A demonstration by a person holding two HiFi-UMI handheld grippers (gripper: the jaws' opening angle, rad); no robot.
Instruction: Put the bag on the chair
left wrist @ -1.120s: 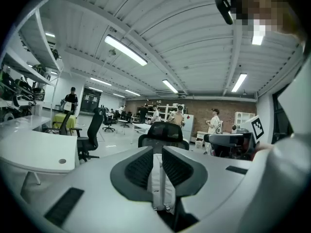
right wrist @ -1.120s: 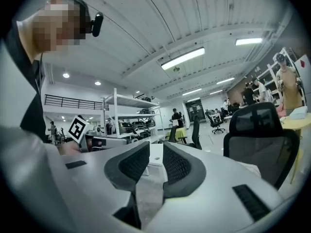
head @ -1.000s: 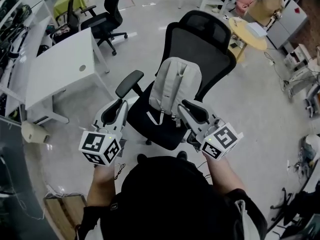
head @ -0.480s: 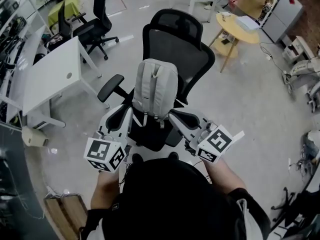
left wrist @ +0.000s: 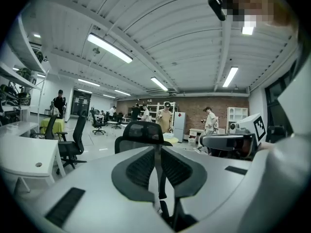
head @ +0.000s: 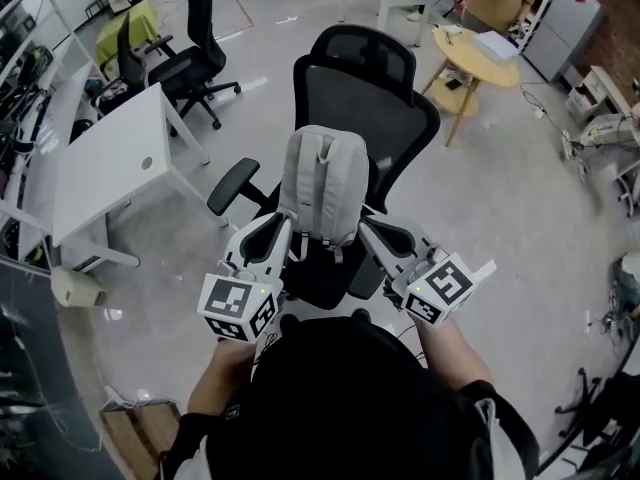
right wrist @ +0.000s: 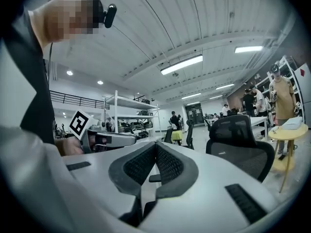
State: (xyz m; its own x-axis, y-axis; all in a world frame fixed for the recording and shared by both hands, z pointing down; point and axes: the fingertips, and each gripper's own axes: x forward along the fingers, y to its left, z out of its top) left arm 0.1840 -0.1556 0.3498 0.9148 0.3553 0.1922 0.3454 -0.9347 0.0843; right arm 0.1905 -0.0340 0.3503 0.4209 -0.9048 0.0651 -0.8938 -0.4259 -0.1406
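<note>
A light grey backpack (head: 322, 178) stands upright on the seat of a black mesh office chair (head: 365, 98), leaning on its backrest. My left gripper (head: 281, 226) sits by the bag's lower left side and my right gripper (head: 371, 228) by its lower right side. Both have just been closing and are now shut, with nothing between the jaws. In the left gripper view the shut left gripper (left wrist: 157, 152) points at the chair's headrest (left wrist: 141, 130). The right gripper view shows the shut right gripper (right wrist: 155, 149) with the chair (right wrist: 238, 130) to its right.
A white desk (head: 110, 158) stands left of the chair, with a second black chair (head: 190, 38) behind it. A round yellow table (head: 480, 53) is at the back right. A cardboard box (head: 130, 428) lies on the floor at lower left. People stand far off (left wrist: 167, 115).
Both grippers have come in closer to the bag's lower sides, the left one most. The bag stays upright on the seat.
</note>
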